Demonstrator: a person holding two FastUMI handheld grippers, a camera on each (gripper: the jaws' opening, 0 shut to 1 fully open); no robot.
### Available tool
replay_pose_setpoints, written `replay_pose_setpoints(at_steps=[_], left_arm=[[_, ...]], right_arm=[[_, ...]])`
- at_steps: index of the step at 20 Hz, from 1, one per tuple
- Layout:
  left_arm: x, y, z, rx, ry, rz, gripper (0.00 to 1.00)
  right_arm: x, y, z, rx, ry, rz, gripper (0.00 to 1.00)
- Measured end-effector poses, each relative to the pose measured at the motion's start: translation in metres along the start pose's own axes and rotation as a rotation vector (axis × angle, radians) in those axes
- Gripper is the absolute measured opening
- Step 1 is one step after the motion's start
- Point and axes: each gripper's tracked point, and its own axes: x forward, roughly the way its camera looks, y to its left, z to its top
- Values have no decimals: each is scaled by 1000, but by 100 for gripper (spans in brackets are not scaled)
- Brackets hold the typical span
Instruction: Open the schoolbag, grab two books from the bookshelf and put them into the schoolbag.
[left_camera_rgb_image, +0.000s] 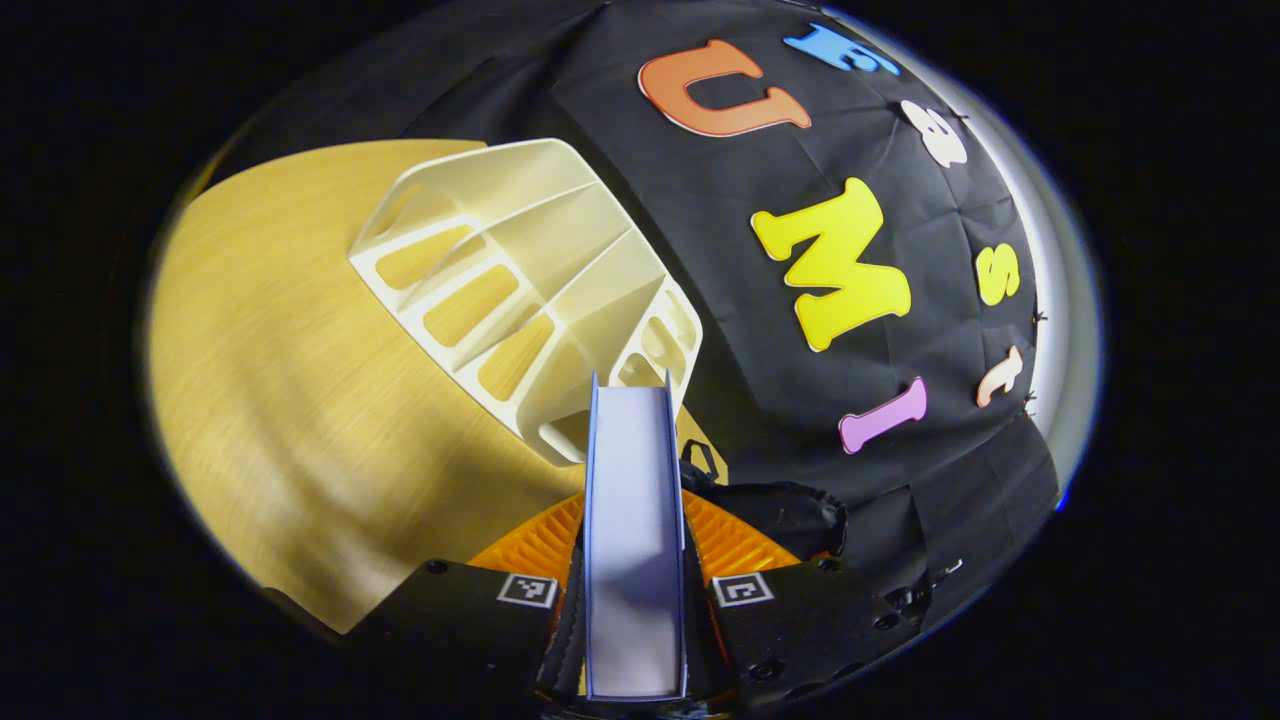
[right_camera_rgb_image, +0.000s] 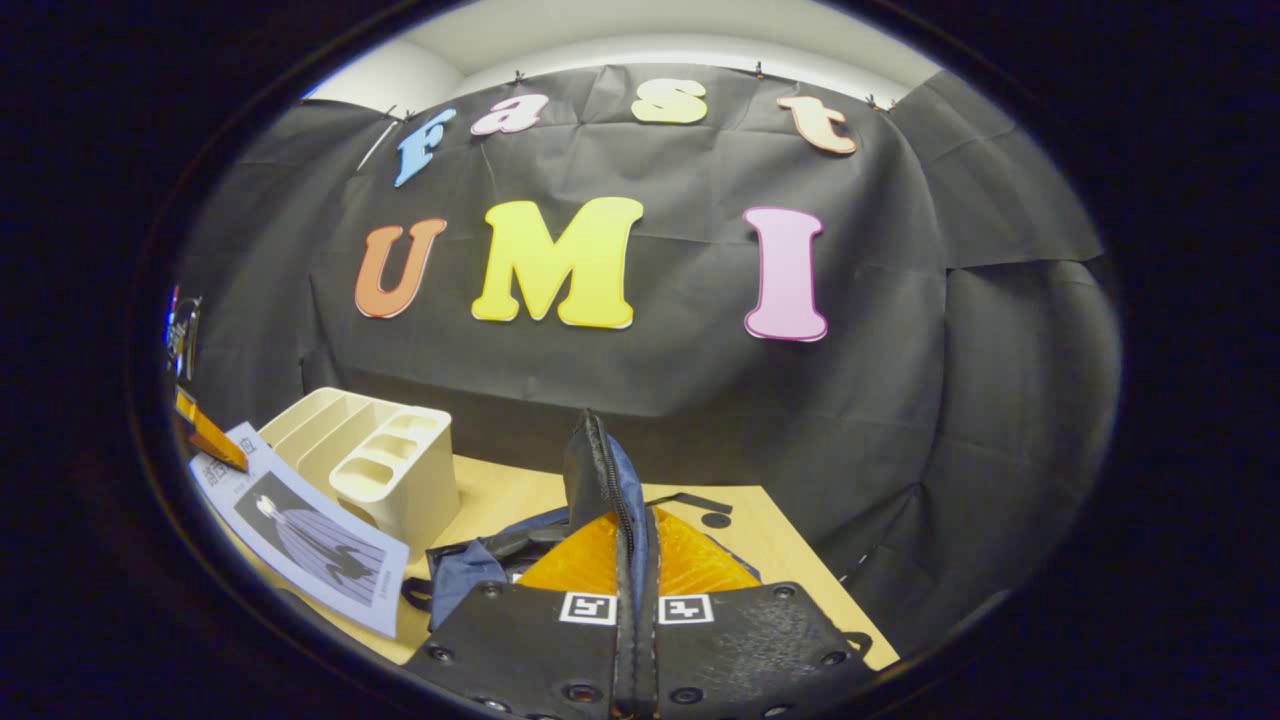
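Left gripper: both fingers are pressed on a book, held edge-on with its page block facing the camera and its far end raised above the table.
Right gripper: both fingers are clamped on the zippered edge of the schoolbag, and that edge is lifted upright.
Step in hand (judged): the book is being carried from the bookshelf to the schoolbag while the opening is held up.
Book position: in the right gripper view the book is seen at the near left, tilted, cover upward, just beside the bookshelf.
Bookshelf: a cream divided rack stands on the wooden table, at the far left, near the booth's wall; no book can be seen in those slots that are visible.
Schoolbag position: near centre of the table, right of the bookshelf; dark blue fabric and a strap lie around the grip.
Recommended handling: the lifted edge should be kept taut and pulled clear so the mouth gapes; the book should be brought in edge-first and released only once it is well inside.
Obstructions: the bookshelf's near corner lies close to the book's path; the loose strap and slack fabric could catch a book corner.
Not determinable: how wide the opening is, and whether one book is already inside.
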Motion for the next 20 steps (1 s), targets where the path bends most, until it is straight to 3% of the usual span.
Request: replay_pose_setpoints(at_steps=[1,8,11,14,16,20], left_arm=[[8,-5,-6,-22,14,-19,42],[71,-47,-37,-50,34,-103,42],[101,-51,-52,-57,38,-87,42],[117,-46,-69,-11,54,-46,42],[121,-42,-74,76,36,3,42],[130,-52,-100,190,60,5,42]], right_arm=[[0,0,2,-3,-6,3,0],[0,-3,5,-9,-10,39,0],[-5,-4,5,-25,-23,51,1],[-6,-7,3,-31,-26,58,0],[-6,-8,2,-30,-25,66,0],[-6,-8,1,-27,-37,84,0]])
